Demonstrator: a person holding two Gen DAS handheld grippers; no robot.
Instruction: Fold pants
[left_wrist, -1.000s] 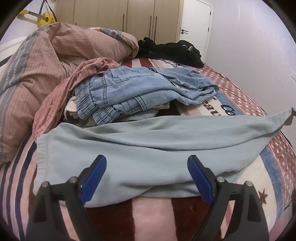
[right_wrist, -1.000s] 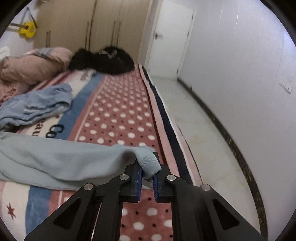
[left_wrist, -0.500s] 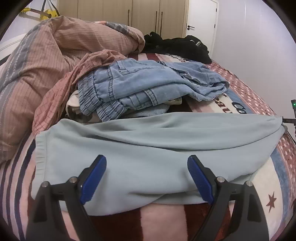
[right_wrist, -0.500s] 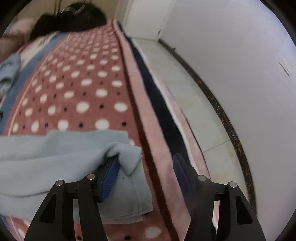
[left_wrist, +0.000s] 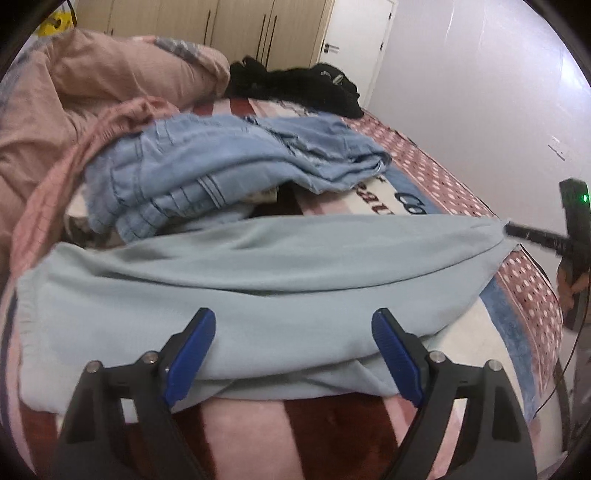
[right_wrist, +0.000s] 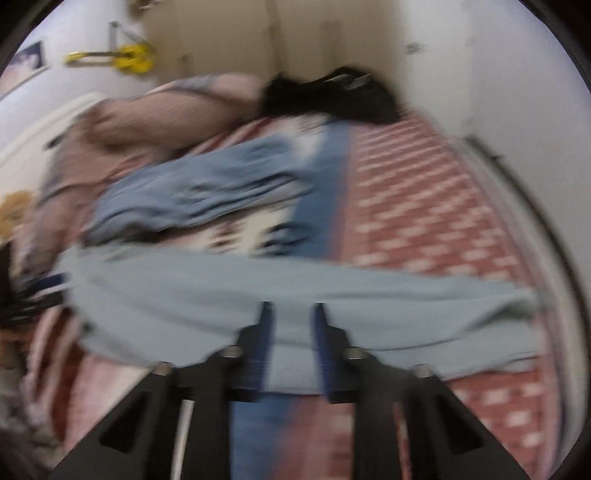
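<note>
Pale blue-green soft knit pants (left_wrist: 266, 295) lie stretched sideways across the near part of a bed, waistband toward the left, legs running to the right edge. They rest on a plush blanket with pink, dark red and blue stripes and a white-dotted red panel (left_wrist: 436, 177).

Nearest, in the left wrist view, the left gripper (left_wrist: 293, 354) hangs low over the pants' near hem with its blue-padded fingers (left_wrist: 190, 356) spread wide apart, holding nothing. The near edge of the fabric is doubled under itself between them.

In the right wrist view, which is heavily blurred, the right gripper (right_wrist: 291, 347) sits over the middle of the same pants (right_wrist: 332, 295). Its fingers stand a narrow gap apart with cloth showing behind them; whether they pinch any fabric cannot be told.

Just beyond the pants is a rumpled heap of light blue denim clothing (left_wrist: 229, 166), partly on a pink checked garment (left_wrist: 44, 206). Left of that rises a bunched pink striped duvet (left_wrist: 92, 85). Farther back lies a pile of black clothing (left_wrist: 306, 88), then beige wardrobe doors (left_wrist: 236, 26) and a white door (left_wrist: 354, 40).
</note>
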